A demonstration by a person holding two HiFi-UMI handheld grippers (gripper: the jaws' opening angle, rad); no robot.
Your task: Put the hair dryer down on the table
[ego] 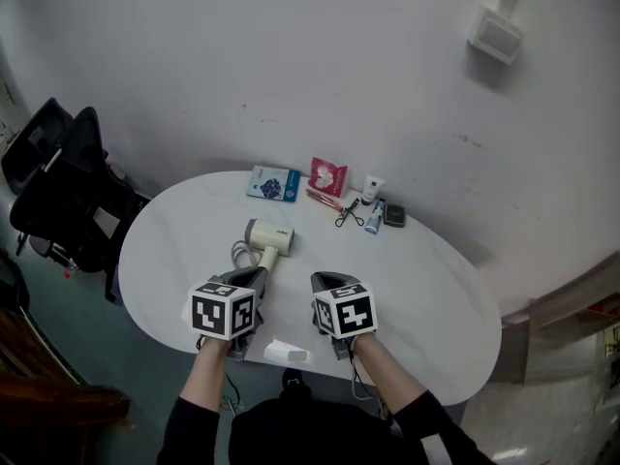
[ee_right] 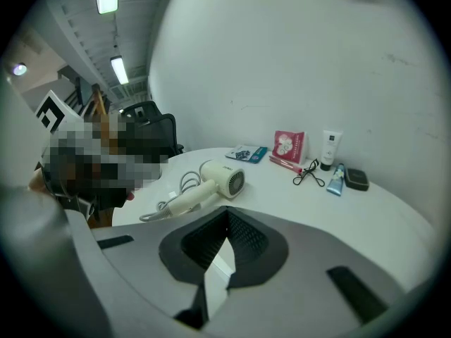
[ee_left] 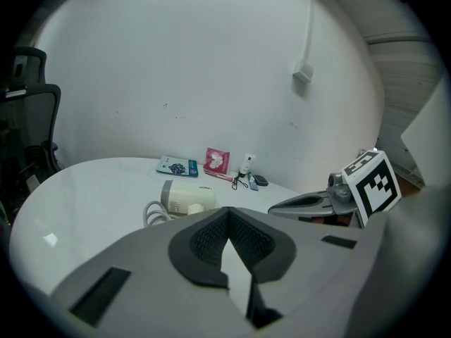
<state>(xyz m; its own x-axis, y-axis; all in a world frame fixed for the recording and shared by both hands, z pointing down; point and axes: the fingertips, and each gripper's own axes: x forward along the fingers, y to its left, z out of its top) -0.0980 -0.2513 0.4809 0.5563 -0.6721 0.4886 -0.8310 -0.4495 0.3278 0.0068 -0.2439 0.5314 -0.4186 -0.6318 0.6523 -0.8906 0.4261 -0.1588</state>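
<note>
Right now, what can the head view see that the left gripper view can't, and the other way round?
Only the head view: the person's two arms, the whole left gripper with its marker cube, and a small white thing by the table's near edge. Only the left gripper view: that gripper's jaws close up, together with nothing between them. Both: the hair dryer lying on the white table with its cord, the right gripper, and the blue packet and red packet by the wall.
</note>
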